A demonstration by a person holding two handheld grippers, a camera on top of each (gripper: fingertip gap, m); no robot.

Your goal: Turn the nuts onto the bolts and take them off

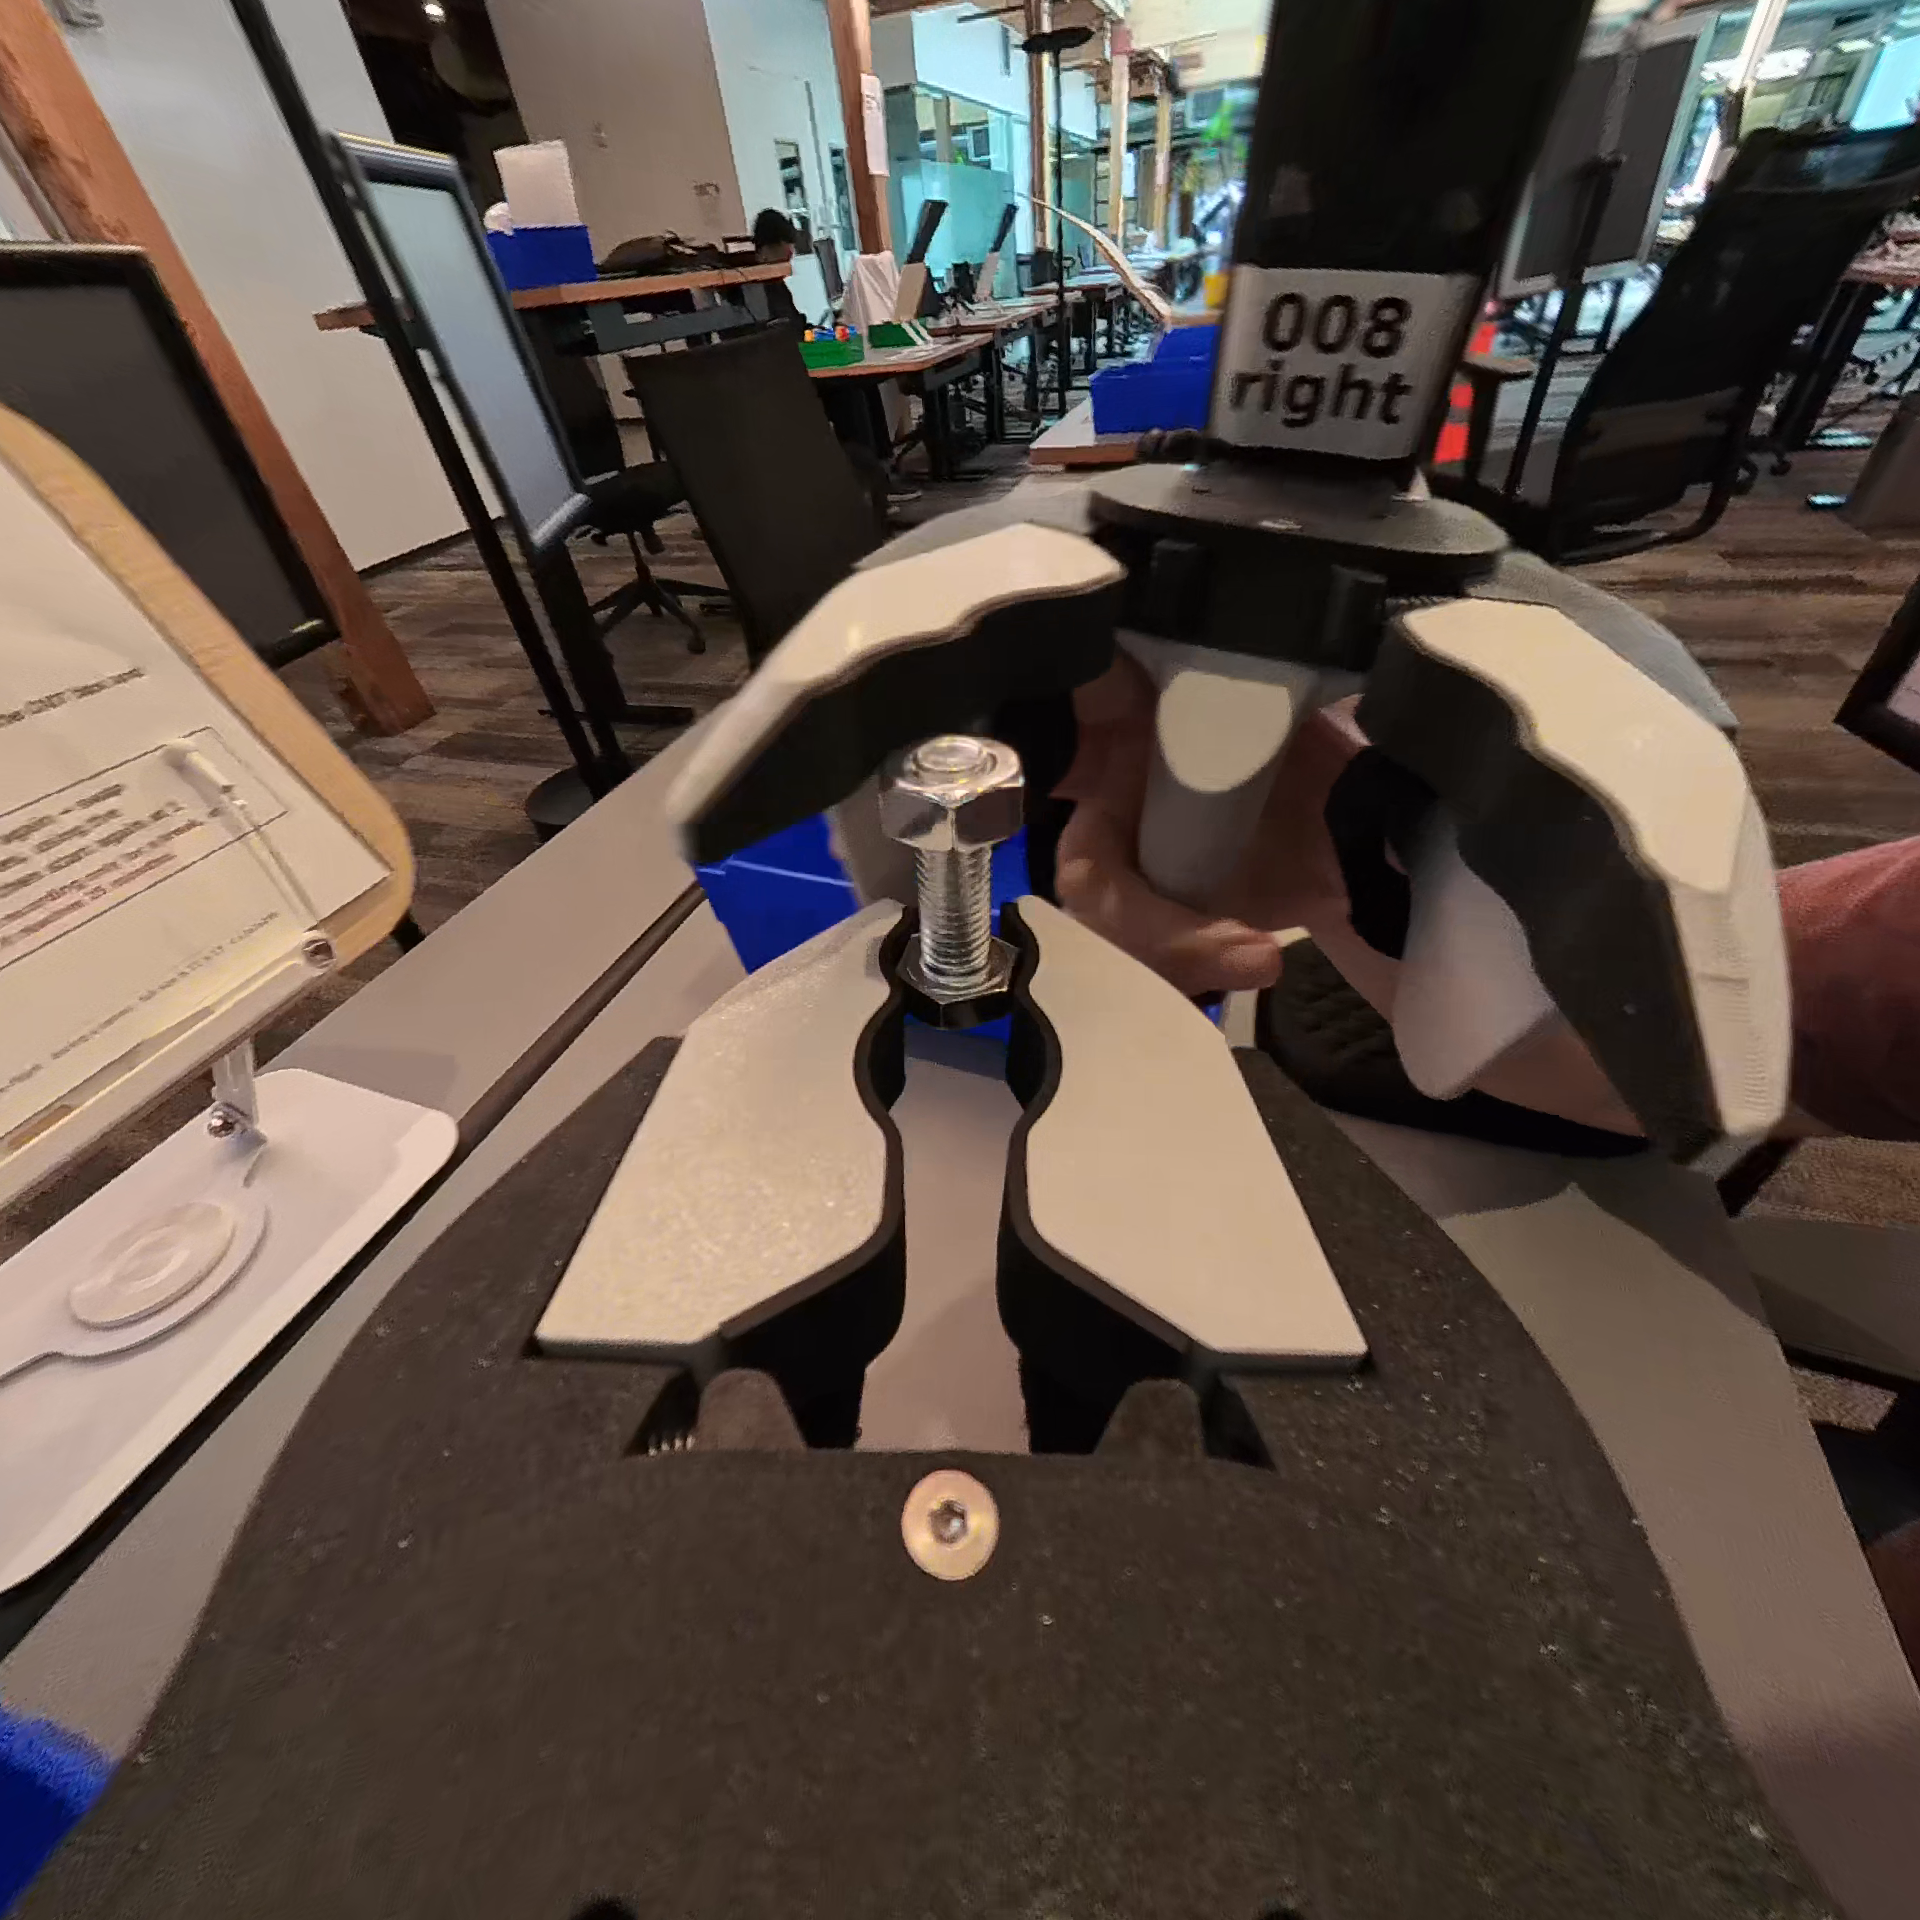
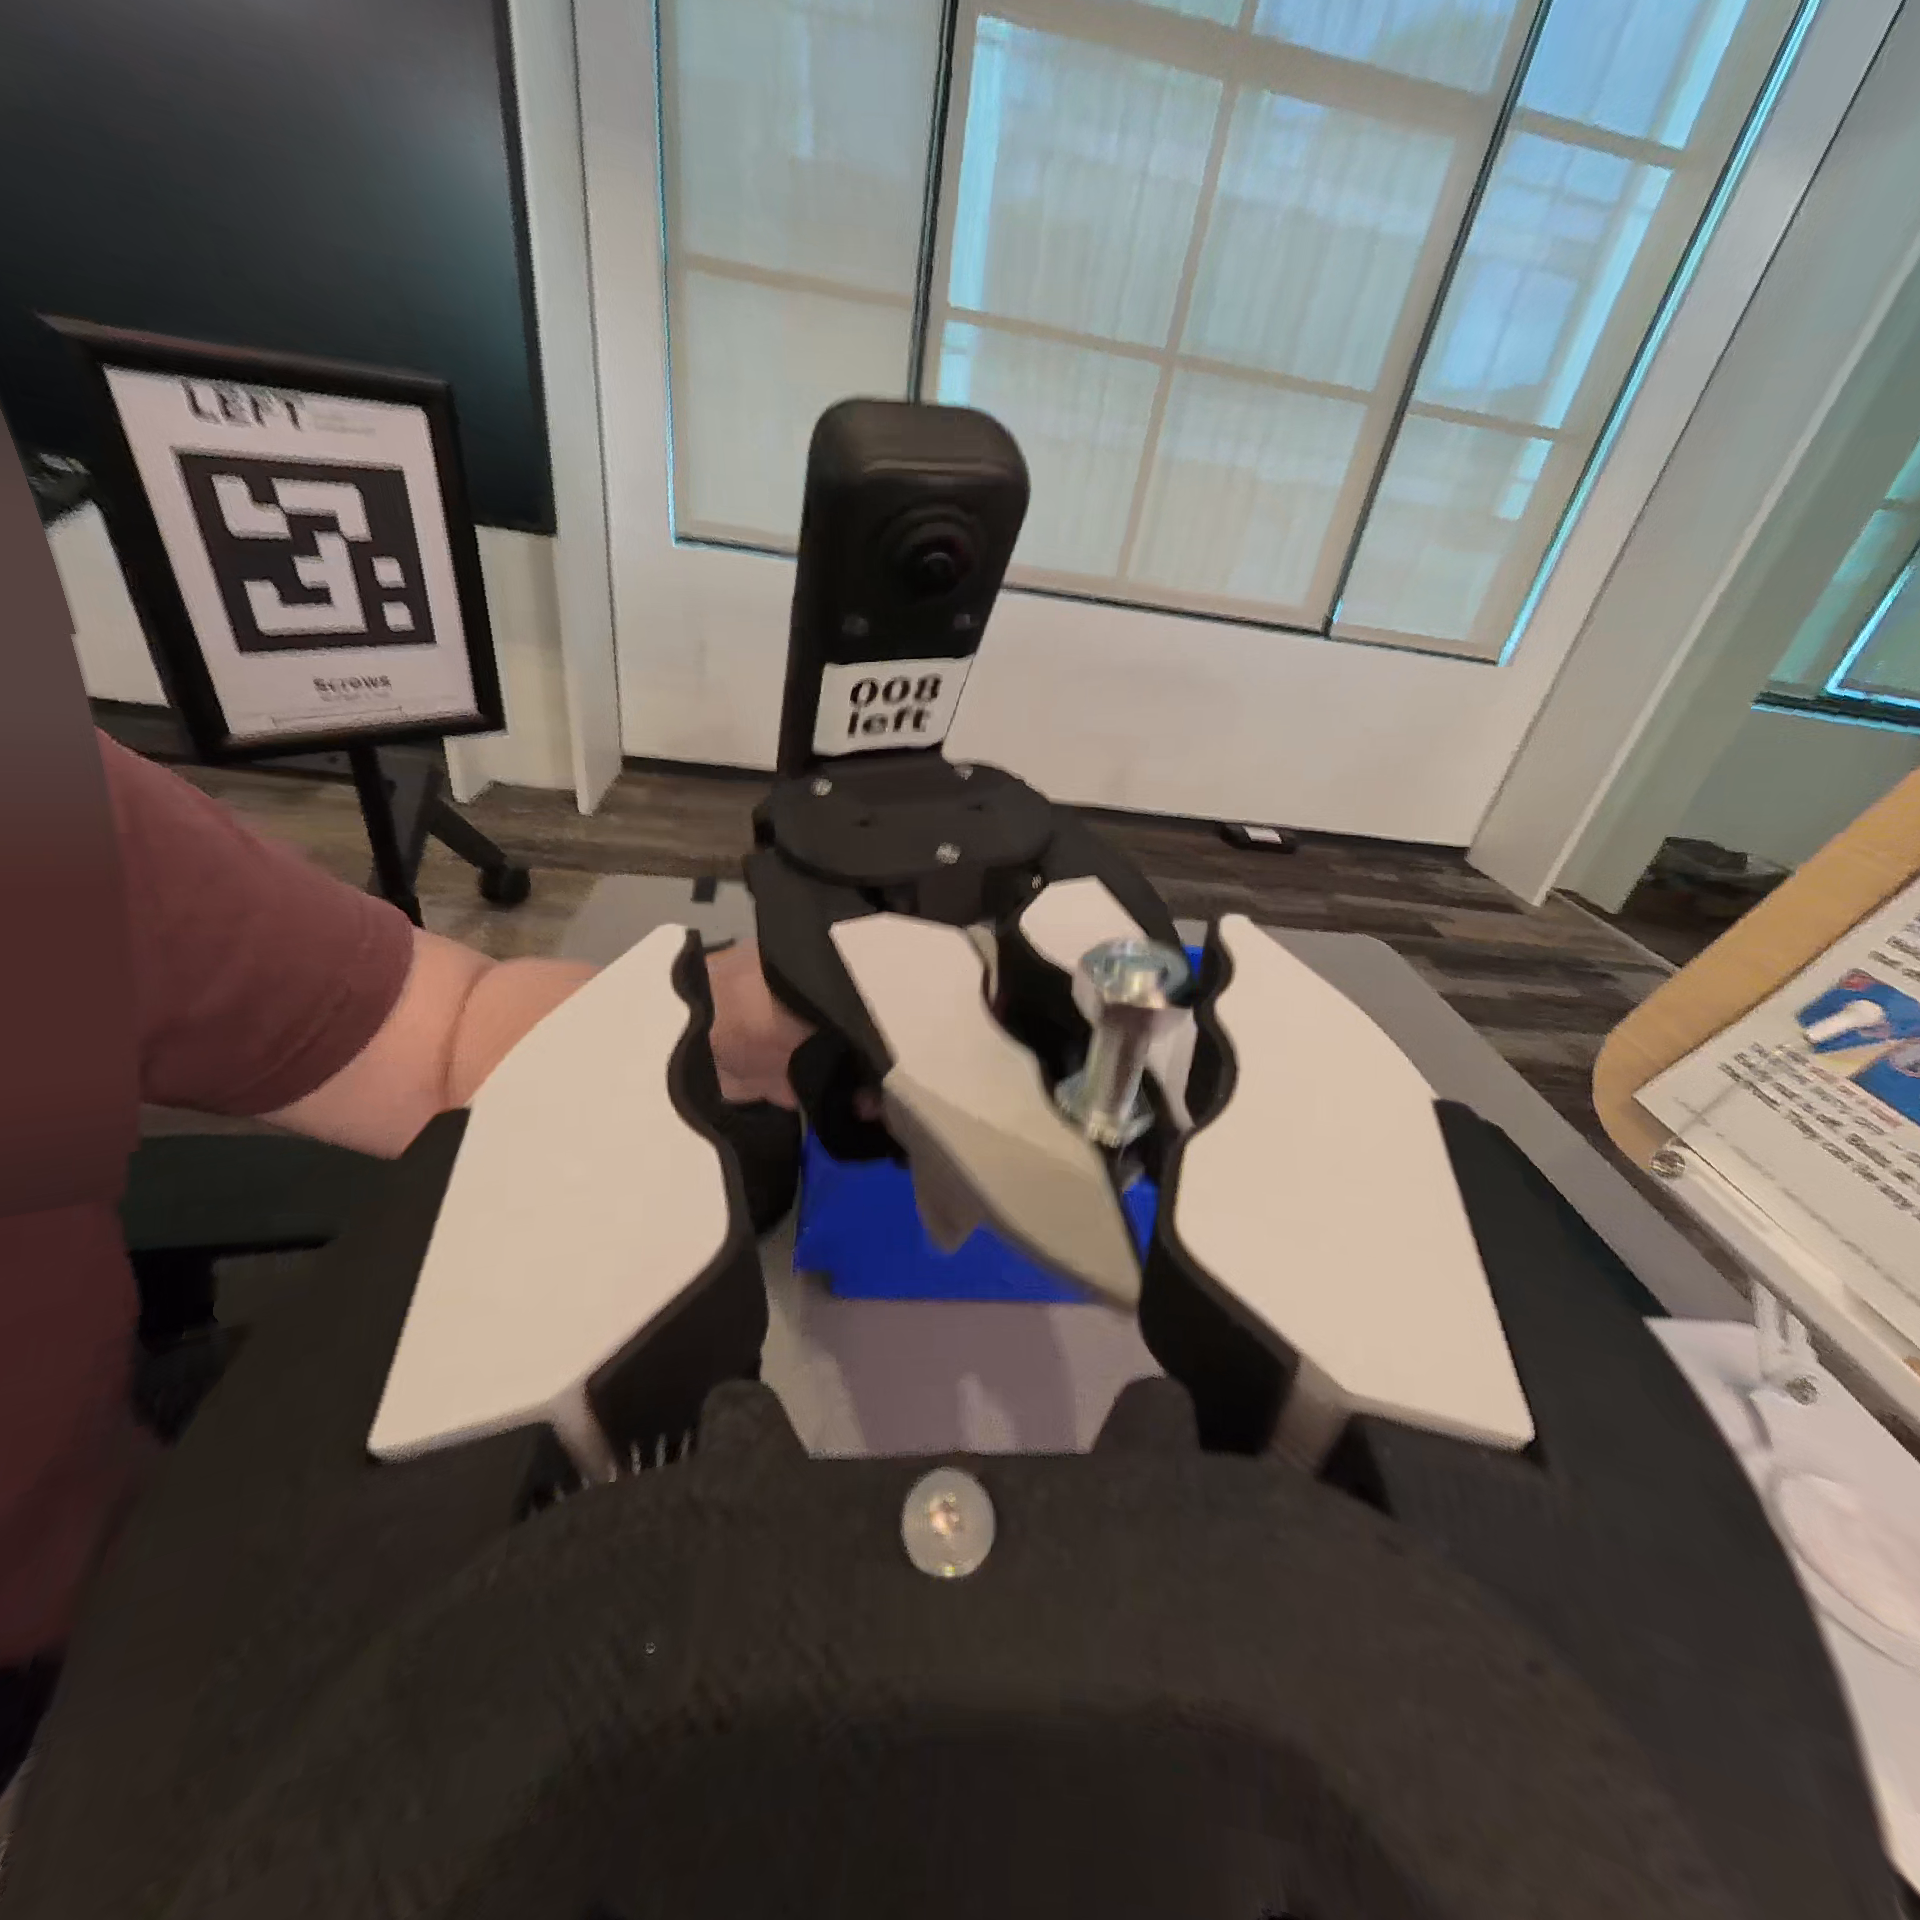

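- Surroundings, left wrist view: a wooden-edged instruction board (image 1: 156, 831) under clear plastic fills the left edge of the frame on a white stand; black framed panels on poles (image 1: 457, 343) rise behind it at upper left; an office chair (image 1: 758, 488) sits upper centre, with desks beyond it.
- Surroundings, right wrist view: a framed marker sign (image 2: 301, 551) stands at the left, big windows (image 2: 1247, 312) fill the top, and the same instruction board (image 2: 1787, 1049) enters from the right edge.
- In the way: the right gripper (image 1: 1174, 966) hangs over the bolt from the upper right of the left wrist view, one of its fingers (image 1: 894, 665) arching just above the bolt's top; a person's hand (image 1: 1164, 883) holds its handle; a sleeve shows at the right edge.
- Left gripper (image 1: 956, 935): its jaws are closed around the bolt (image 1: 951, 914), pinching it at the hex head by the tips; the bolt stands upright at frame centre.
- Nut (image 1: 951, 800): threaded on at the upper end of the bolt, shiny and six-sided.
- Right gripper in its own view (image 2: 956, 1029): jaws spread wide, nothing between the pads; the left gripper (image 2: 1117, 1195) and bolt (image 2: 1122, 1049) sit in the gap, nearer the right-hand finger.
- Container: a blue bin (image 2: 935, 1236) lies on the grey table (image 2: 1558, 1091) directly under the bolt; its contents are hidden by the grippers; its blue wall (image 1: 779, 904) peeks out behind the bolt in the left wrist view.
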